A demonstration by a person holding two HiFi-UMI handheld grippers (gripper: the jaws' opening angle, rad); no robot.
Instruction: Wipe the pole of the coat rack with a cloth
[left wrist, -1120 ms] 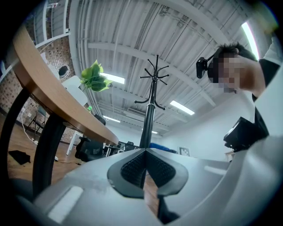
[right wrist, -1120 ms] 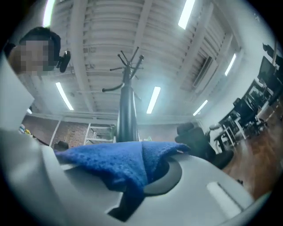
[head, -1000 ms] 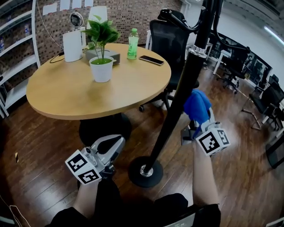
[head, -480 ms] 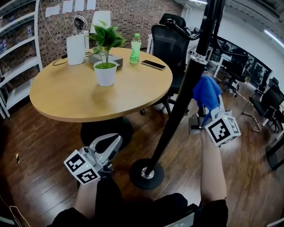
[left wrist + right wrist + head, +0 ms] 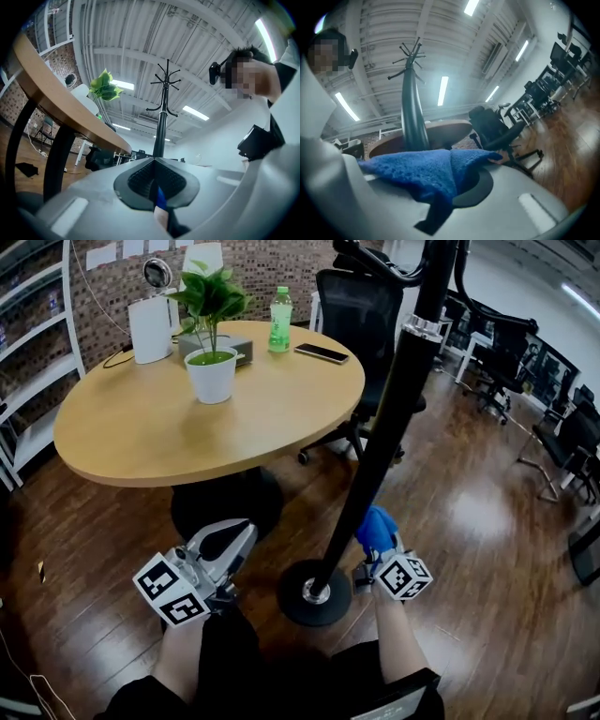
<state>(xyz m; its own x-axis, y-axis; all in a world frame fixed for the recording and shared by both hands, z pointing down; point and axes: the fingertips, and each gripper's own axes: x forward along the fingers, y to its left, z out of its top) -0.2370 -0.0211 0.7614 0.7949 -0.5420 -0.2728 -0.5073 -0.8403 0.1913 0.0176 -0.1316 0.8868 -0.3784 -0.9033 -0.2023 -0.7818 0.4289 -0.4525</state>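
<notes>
Two grippers are showing, w/ one cloth and one pole to work on. Right gripper (image 5: 377, 549) is clenching its fingers on the blue cloth (image 5: 375, 527), which is bunching over the tips. In the right gripper view it is draping across both fingers. Cloth is sitting low down, just right of the pole (image 5: 386, 418) and a bit above the round base (image 5: 314, 594). It's either touching the shaft or v. close; can't tell which. Left gripper (image 5: 234, 538) is hanging on the pole's other side, apart from it, fingers pressed together on nothing.

Key relation: pole is lying just left of the right fingers. Its long axis is running up from the base toward the hooks (image 5: 165, 77). Any wiping stroke is going to follow that axis, and from this low spot prob. upward. Right gripper is the nearer one and is carrying the cloth; left is looking idle.

Other counts: one round desk (image 5: 141, 427) is standing beyond the pole to its left. It's carrying one potted plant (image 5: 210, 343), one green bottle (image 5: 277, 320) and one phone (image 5: 321, 353). One dark office chair (image 5: 352, 315) is sitting right behind the pole.
</notes>
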